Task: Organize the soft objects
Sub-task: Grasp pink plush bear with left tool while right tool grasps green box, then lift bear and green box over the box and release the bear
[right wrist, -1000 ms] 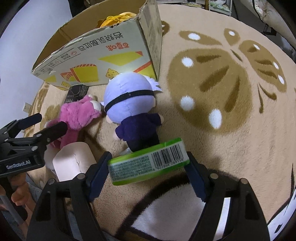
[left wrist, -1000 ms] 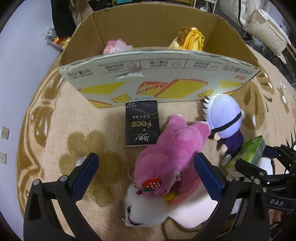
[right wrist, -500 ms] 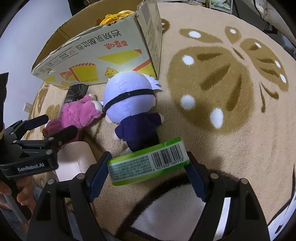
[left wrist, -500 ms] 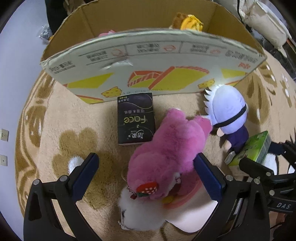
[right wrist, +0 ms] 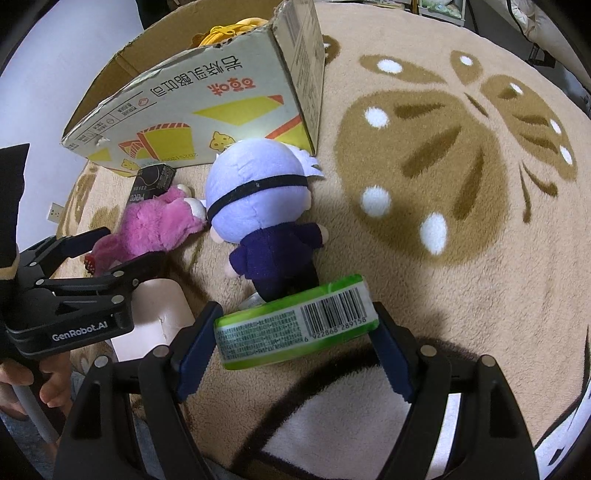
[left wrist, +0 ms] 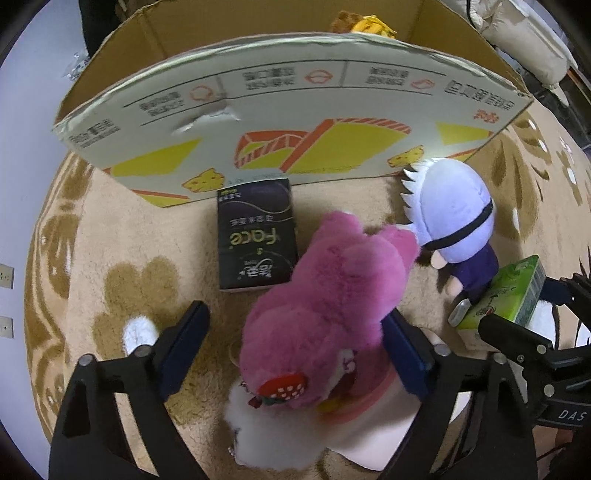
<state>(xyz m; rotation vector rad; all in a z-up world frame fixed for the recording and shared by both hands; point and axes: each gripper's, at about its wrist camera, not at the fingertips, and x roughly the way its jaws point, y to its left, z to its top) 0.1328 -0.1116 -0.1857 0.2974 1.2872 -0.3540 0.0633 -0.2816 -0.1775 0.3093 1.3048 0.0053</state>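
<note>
1. The fluffy pink plush toy with a red strawberry charm (left wrist: pixel 325 317) lies on the beige carpet with brown butterfly patterns (right wrist: pixel 461 229), part of it resting on a pale pink pillow-like pack (left wrist: pixel 373 435).
2. The left gripper (left wrist: pixel 295 354) straddles that toy with its blue pads spread wide; the right pad touches the fur, the left stands apart, so nothing is clamped.
3. From the right wrist view the left tool reads "GenRobot.AI" on its black body.
4. Just beside the toy's far end lies a lavender-haired doll in a dark purple suit with a black blindfold band (right wrist: pixel 266 214), its head near the box corner.
5. At the doll's feet sits a green tissue pack with a barcode (right wrist: pixel 295 325), between the pads of the right gripper (right wrist: pixel 291 354); whether they squeeze it or only bracket it I cannot tell. The barcode digits read 6 922868 289158.
6. A black tissue pack printed "Face" (left wrist: pixel 256 236) lies flat against the open cardboard box with yellow and orange graphics and Chinese print (left wrist: pixel 295 122).
7. A yellow plush (left wrist: pixel 369 26) shows inside the box.
</note>
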